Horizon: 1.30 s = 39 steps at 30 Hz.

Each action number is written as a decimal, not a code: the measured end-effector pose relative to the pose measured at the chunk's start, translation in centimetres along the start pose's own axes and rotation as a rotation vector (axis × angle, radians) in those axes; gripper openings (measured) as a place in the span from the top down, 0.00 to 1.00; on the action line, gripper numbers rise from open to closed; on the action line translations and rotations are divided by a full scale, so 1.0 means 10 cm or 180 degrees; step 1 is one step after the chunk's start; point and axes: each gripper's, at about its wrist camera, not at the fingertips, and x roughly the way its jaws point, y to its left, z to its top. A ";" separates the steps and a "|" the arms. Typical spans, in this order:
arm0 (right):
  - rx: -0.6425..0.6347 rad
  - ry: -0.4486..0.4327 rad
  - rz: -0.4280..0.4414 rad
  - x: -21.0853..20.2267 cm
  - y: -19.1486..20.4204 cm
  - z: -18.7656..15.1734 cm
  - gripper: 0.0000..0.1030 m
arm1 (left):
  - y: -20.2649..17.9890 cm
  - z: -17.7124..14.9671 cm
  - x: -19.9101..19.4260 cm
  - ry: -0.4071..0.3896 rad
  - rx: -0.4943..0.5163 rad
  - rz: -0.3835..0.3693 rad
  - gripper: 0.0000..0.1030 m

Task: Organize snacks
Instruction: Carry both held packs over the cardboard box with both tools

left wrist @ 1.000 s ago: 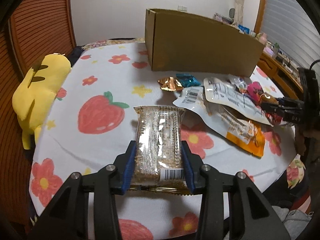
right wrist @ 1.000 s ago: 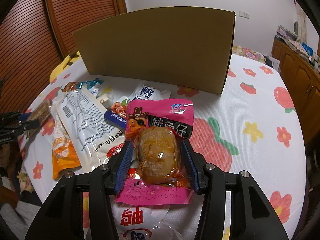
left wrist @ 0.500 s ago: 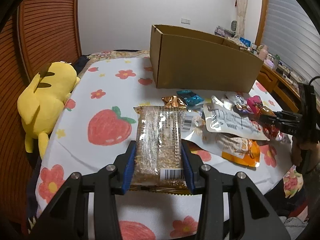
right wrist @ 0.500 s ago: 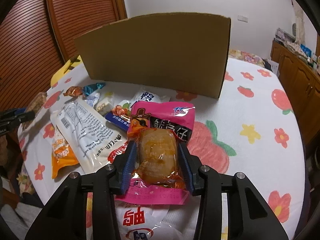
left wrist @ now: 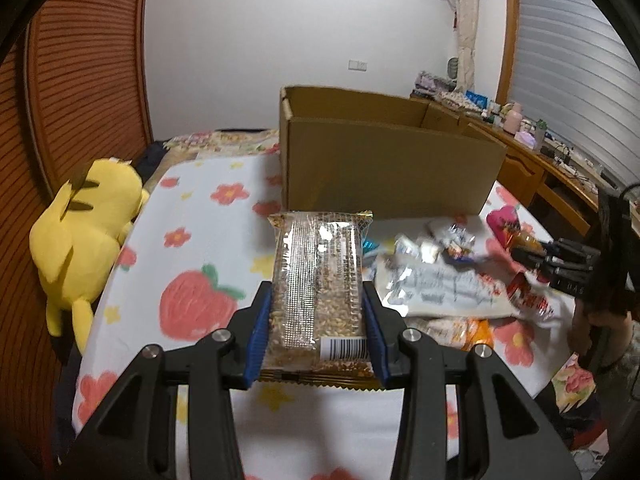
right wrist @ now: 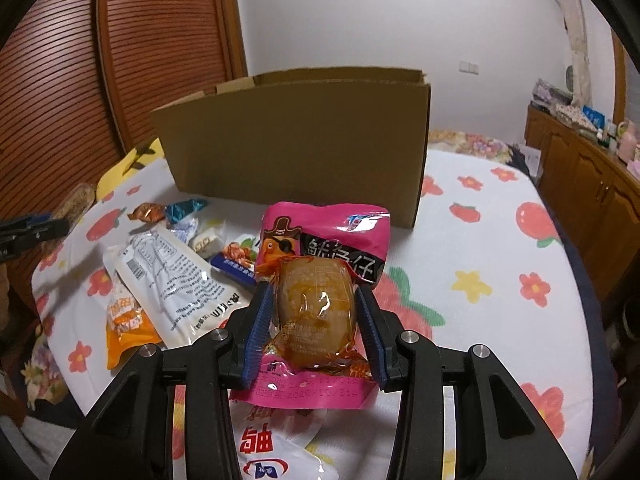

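A clear-wrapped grain bar (left wrist: pixel 318 288) is being pinched between the blue pads (left wrist: pixel 258 340) of the left gripper (left wrist: pixel 316 336), held off the cloth in front of the cardboard box (left wrist: pixel 384 168). A brown egg-shaped snack in an orange wrapper (right wrist: pixel 316 308) is being clamped by the right gripper (right wrist: pixel 316 336), its pads (right wrist: pixel 256 332) pressing both sides, with a pink packet (right wrist: pixel 324 236) lying under it, just in front of the box (right wrist: pixel 296 144). Loose packets are being left scattered before the box on the strawberry-print tablecloth (right wrist: pixel 480 264): a white pouch (right wrist: pixel 176 276), an orange bag (right wrist: pixel 124 324), and small gold (right wrist: pixel 147 213) and teal (right wrist: pixel 184 209) sweets. A yellow plush toy (left wrist: pixel 84 236) is lying well to the left of the box, at the table's edge.
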 end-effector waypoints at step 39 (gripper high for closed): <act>-0.0237 -0.0320 -0.0288 0.07 -0.08 1.58 0.59 | -0.31 1.61 0.74 -0.0380 0.0351 -0.0047 0.60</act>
